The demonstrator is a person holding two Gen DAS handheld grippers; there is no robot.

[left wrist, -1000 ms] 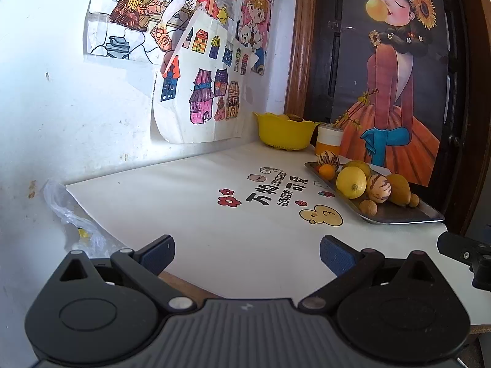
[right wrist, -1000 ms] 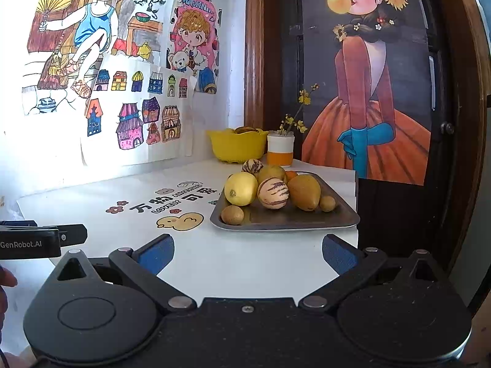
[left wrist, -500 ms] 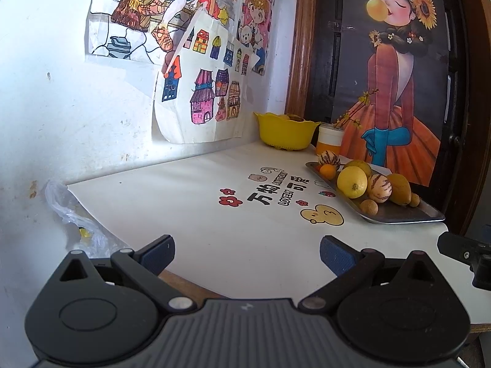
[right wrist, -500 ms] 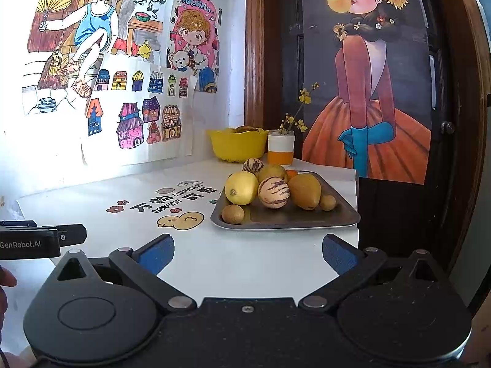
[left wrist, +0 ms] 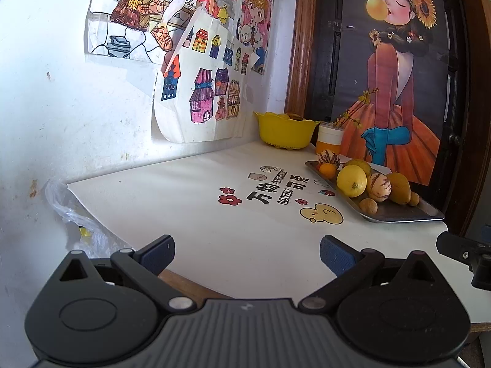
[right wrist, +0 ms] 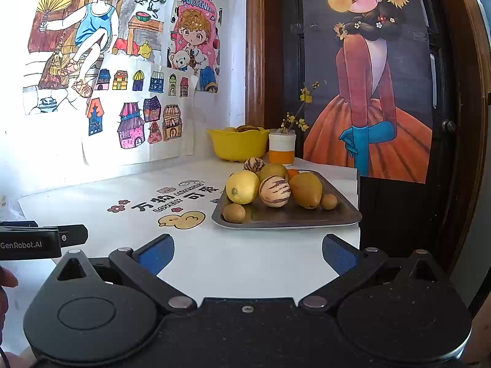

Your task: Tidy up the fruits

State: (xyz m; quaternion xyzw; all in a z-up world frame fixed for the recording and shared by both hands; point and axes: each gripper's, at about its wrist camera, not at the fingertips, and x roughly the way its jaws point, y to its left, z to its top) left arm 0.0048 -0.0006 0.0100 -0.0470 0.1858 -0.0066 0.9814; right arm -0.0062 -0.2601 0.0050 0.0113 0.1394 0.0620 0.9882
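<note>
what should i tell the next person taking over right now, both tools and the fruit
Left tool: open, empty, low over the near edge of the table.
Right tool: open, empty, facing the tray.
Fruit: piled on the metal tray at the table's right side: a lemon, a striped melon, a mango, small brown fruits and others behind.
Yellow bowl sits at the back corner beside a white and orange cup; something is in it already, but I cannot tell what.
Done: nothing is in hand, and the tray is full.
Left: pick the fruits and sort them.
</note>
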